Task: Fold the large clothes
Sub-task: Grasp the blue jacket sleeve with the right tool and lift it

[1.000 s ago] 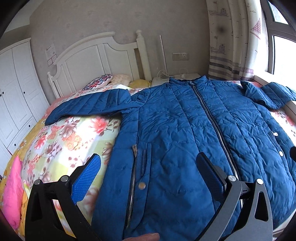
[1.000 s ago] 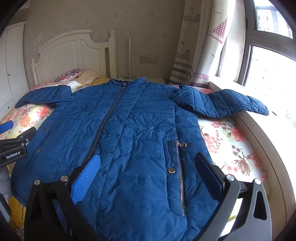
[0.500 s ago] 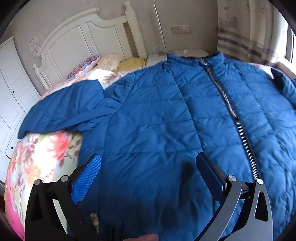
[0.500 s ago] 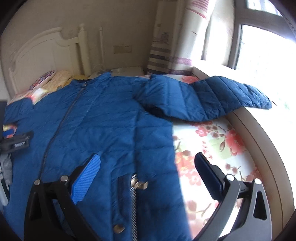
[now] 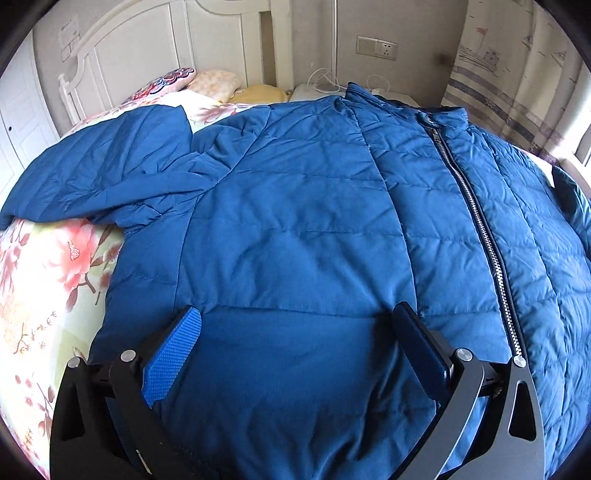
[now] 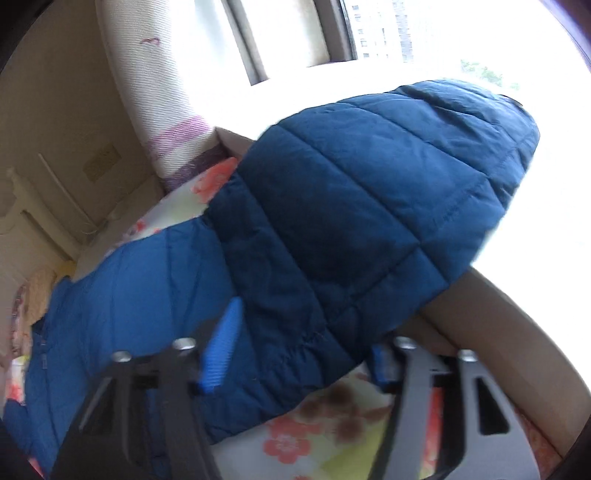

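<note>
A large blue quilted jacket (image 5: pixel 314 221) lies zipped, front up, on the bed. Its left sleeve (image 5: pixel 99 177) stretches out to the left. My left gripper (image 5: pixel 295 332) is open, low over the jacket's left chest panel, with cloth between its blue pads. In the right wrist view the jacket's right sleeve (image 6: pixel 369 206) reaches toward the window sill. My right gripper (image 6: pixel 303 339) is open and tilted, its jaws standing on either side of the sleeve near the shoulder. This view is blurred.
The floral bedsheet (image 5: pixel 44 277) shows left of the jacket. A white headboard (image 5: pixel 147 48) and pillows (image 5: pixel 214 79) are at the back. A curtain (image 6: pixel 155 92), the window (image 6: pixel 332 33) and the beige sill (image 6: pixel 517 332) bound the right side.
Both grippers moved forward and down toward the jacket. The left went up over the chest panel. The right swung right and tilted, closing in on the right sleeve.
</note>
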The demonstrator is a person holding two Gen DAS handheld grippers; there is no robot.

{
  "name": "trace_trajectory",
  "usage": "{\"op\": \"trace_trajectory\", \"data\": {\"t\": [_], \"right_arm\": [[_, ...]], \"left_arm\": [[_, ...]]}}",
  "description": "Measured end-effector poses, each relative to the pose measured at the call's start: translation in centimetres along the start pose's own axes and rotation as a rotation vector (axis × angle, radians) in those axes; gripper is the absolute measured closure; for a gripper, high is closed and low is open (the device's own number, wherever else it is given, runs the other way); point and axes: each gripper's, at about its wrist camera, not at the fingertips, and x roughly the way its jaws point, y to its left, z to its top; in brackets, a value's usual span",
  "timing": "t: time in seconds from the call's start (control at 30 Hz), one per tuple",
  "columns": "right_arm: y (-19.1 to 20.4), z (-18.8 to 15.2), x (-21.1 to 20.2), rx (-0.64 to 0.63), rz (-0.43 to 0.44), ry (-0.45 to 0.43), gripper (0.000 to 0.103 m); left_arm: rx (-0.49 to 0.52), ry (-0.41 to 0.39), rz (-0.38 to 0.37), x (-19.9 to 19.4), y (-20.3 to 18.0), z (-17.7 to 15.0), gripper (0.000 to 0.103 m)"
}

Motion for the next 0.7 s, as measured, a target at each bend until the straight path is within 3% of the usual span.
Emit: {"op": "trace_trajectory", "data": {"t": [0.07,0.2,0.4,0.53,0.63,0.67,0.7], "right_arm": [[2.0,-0.2,-1.3,-0.050,0.078,-0.044,0.088],[9.4,-2.4,-5.5,-0.263,0.260,-0.111,0.091],[21.6,-9.3,-9.9,-0.593,0.498,-0.105,0.092],[27.4,-17.4,-9.4,-0.788,0.509,0.026,0.092],[27.8,-22.5,-5.1,-0.849,0.437,0.206,0.089],[27.6,-22.7,-5.0,-0.836,0.451,0.206,0.087],[27.5,-22.2,-5.0,-0.816,0.472,0.220,0.075]], "left_arm": [[0.000,-0.001,-0.004,0.0,0.1,0.0,0.004],[-0.001,-0.005,-0.013,0.0,0.2,0.0,0.004],[-0.005,-0.010,-0.020,-0.2,0.3,-0.1,0.004],[-0.006,-0.013,-0.023,-0.2,0.3,-0.1,0.004],[-0.008,-0.014,-0.025,-0.2,0.2,-0.1,0.004],[-0.008,-0.016,-0.024,-0.2,0.2,-0.1,0.004],[-0.008,-0.017,-0.026,-0.3,0.2,-0.1,0.004]]}}
